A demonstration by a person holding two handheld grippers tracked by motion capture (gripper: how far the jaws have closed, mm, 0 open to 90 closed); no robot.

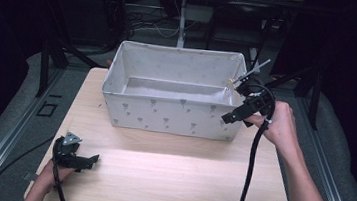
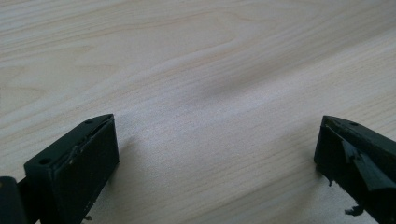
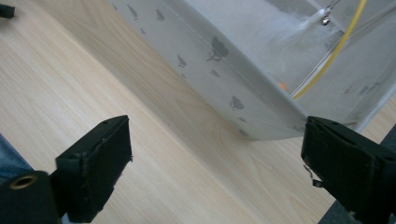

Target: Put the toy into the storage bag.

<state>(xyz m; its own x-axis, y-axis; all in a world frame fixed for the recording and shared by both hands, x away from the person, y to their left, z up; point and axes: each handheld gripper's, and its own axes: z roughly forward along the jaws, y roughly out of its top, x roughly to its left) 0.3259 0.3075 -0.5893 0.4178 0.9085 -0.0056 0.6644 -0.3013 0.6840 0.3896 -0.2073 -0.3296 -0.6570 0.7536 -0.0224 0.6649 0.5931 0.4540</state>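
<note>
Item: fabric bin [image 1: 170, 114], table centre. Wand toy [image 1: 249, 74] leans on its 3 o'clock rim. Right gripper [image 1: 229, 117] wide open, empty, beside that corner; risk: snagging toy, tipping it out. Left gripper [image 1: 90, 160] wide open, empty, 7 o'clock.

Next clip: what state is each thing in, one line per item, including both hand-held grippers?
Fabric bin: upright on the table, open-topped, a thin stick-like item leaning at its right end.
Left hand-held gripper: open, nothing between its jaws, low over the table.
Right hand-held gripper: open, empty, beside the bin's right corner.
</note>
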